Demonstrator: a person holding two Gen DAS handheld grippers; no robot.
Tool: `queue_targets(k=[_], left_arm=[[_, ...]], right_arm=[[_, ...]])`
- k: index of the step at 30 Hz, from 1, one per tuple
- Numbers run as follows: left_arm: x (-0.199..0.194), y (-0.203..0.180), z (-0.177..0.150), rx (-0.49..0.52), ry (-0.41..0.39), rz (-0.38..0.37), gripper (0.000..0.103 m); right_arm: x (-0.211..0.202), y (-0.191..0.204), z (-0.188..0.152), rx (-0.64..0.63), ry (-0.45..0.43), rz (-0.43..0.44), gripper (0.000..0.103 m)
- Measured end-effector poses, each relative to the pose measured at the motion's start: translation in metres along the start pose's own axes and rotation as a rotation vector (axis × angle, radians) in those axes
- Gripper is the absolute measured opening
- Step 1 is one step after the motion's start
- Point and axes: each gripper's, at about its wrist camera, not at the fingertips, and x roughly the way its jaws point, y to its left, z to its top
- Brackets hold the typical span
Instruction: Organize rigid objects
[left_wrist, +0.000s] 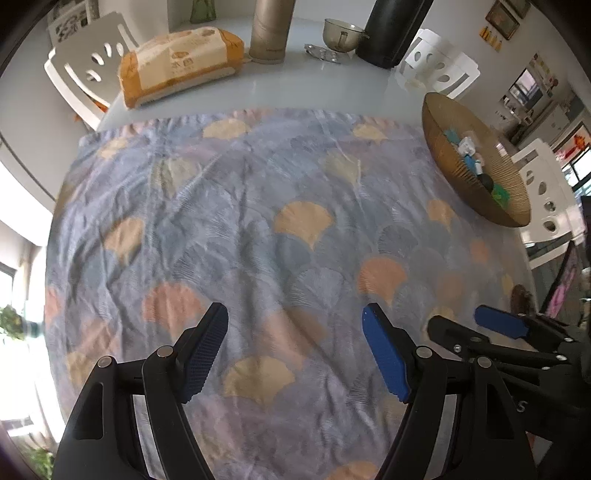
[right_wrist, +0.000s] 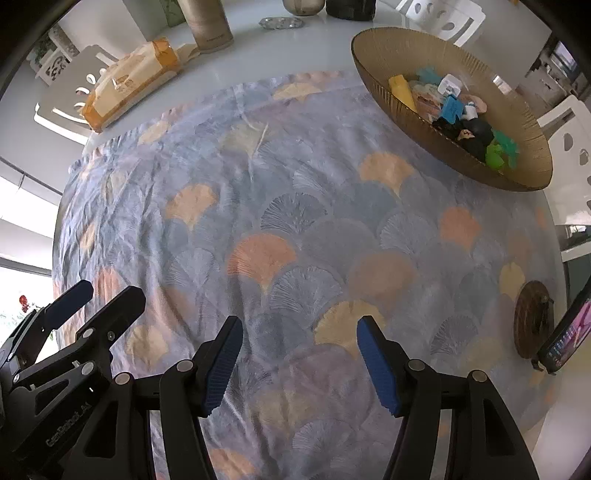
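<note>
Claws are seen side by side above a fan-patterned cloth (right_wrist: 295, 221) spread over the surface (left_wrist: 295, 85). Nothing is held by the left claw (left_wrist: 295, 349), whose jaws are parted. The right claw (right_wrist: 299, 360) is likewise parted and empty. Small rigid objects (right_wrist: 458, 114) are gathered in the ribbed bowl (right_wrist: 373, 62) at the far right.

A home dining room: clothed table (right_wrist: 314, 62), white chairs (left_wrist: 88, 70).
</note>
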Motion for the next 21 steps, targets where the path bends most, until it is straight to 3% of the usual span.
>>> queue_targets(k=[21], left_arm=[[0.003,-0.0005,-0.0009,-0.002,0.014,-0.007,0.074]], right_arm=[[0.009,-0.0082,0.0003,0.015,0.042,0.015,0.063]])
